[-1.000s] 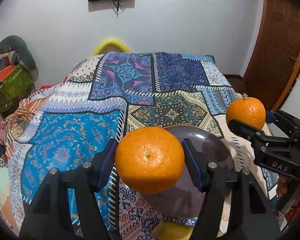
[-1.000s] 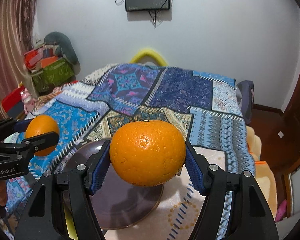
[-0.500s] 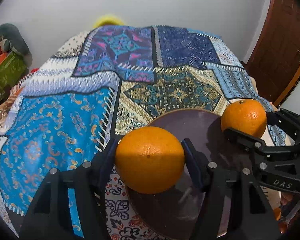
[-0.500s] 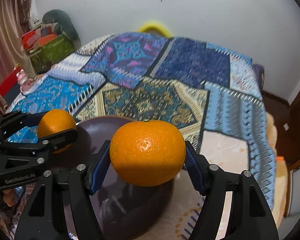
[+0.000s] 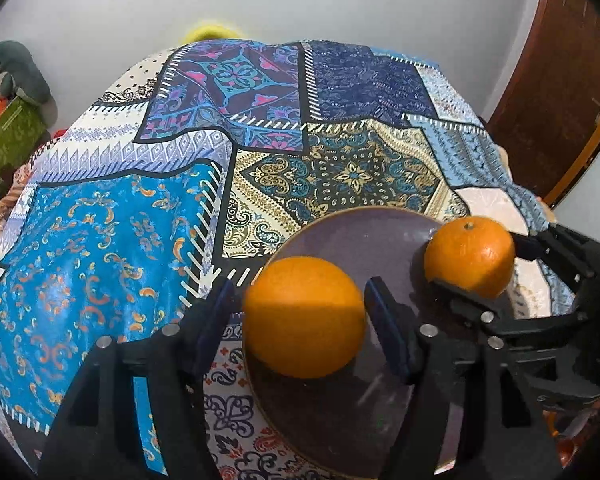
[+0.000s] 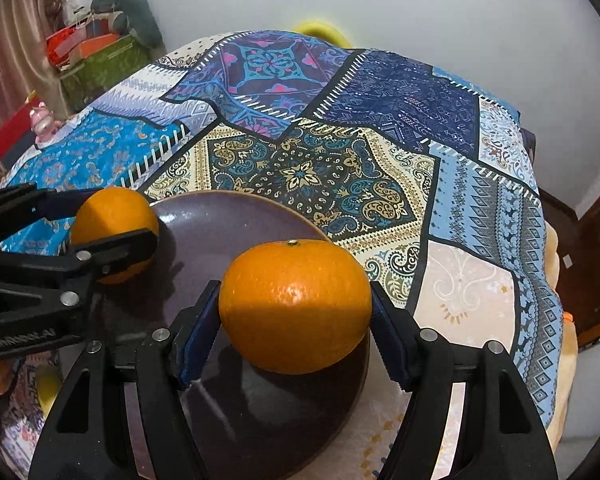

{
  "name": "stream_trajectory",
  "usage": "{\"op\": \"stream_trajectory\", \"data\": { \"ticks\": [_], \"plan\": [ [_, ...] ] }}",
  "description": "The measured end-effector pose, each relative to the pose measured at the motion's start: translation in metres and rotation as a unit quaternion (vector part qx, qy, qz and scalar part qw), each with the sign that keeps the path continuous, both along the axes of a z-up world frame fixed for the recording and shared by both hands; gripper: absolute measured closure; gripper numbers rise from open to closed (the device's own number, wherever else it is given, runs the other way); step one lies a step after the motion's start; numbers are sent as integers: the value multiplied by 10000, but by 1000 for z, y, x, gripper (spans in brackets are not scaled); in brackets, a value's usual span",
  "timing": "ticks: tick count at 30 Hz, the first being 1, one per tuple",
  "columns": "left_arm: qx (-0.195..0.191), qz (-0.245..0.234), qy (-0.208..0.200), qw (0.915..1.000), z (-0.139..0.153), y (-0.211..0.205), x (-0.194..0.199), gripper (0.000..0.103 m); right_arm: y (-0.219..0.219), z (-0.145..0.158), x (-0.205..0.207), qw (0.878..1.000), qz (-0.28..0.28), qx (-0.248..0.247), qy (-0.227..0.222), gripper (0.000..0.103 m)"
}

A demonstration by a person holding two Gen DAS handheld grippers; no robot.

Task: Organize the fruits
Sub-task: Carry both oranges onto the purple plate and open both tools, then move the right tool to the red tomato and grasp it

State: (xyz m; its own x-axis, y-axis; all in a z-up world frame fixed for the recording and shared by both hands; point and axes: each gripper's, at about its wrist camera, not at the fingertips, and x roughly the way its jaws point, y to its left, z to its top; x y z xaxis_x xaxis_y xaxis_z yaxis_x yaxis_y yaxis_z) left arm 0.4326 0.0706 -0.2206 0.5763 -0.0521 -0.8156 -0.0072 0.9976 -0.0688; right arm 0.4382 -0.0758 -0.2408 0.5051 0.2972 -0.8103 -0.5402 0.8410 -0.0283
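Observation:
My left gripper (image 5: 305,322) is shut on an orange (image 5: 304,316) and holds it over the left rim of a dark purple plate (image 5: 360,240). My right gripper (image 6: 296,320) is shut on a second orange (image 6: 296,306) over the plate's right half (image 6: 228,224). Each view also shows the other gripper from the side: the right one holds its orange (image 5: 470,260) at the plate's right edge, and the left one holds its orange (image 6: 114,228) at the plate's left edge. I cannot tell whether the oranges touch the plate.
The plate lies on a bed under a patchwork blanket (image 5: 160,208) with blue, purple and gold panels. A green box and clutter (image 6: 100,60) stand at the far left by the wall. A brown wooden door (image 5: 560,80) is at the right.
Both grippers have tilted down and moved lower and closer over the plate, each still holding its orange. The plate now fills more of both views.

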Motion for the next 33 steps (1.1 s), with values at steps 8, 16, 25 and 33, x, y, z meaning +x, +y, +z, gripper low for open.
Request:
{"op": "stream_trajectory", "data": {
  "ticks": [8,16,25,33],
  "plan": [
    [138,115,-202,9996,29,6,-24,32,-13,23,-21,9996,-31,70,-282,27],
    [258,36,-437,9987,65,3,-71,32,-31,62,-62,9978,-41,262,-616,27],
    [356,-102,-654,9972,90,-6,-150,21,-65,106,-123,9938,-150,470,-995,25],
    [427,-226,-399,9980,77,-14,-219,20,-94,115,-173,9922,-264,370,-1160,21]
  ]
}}
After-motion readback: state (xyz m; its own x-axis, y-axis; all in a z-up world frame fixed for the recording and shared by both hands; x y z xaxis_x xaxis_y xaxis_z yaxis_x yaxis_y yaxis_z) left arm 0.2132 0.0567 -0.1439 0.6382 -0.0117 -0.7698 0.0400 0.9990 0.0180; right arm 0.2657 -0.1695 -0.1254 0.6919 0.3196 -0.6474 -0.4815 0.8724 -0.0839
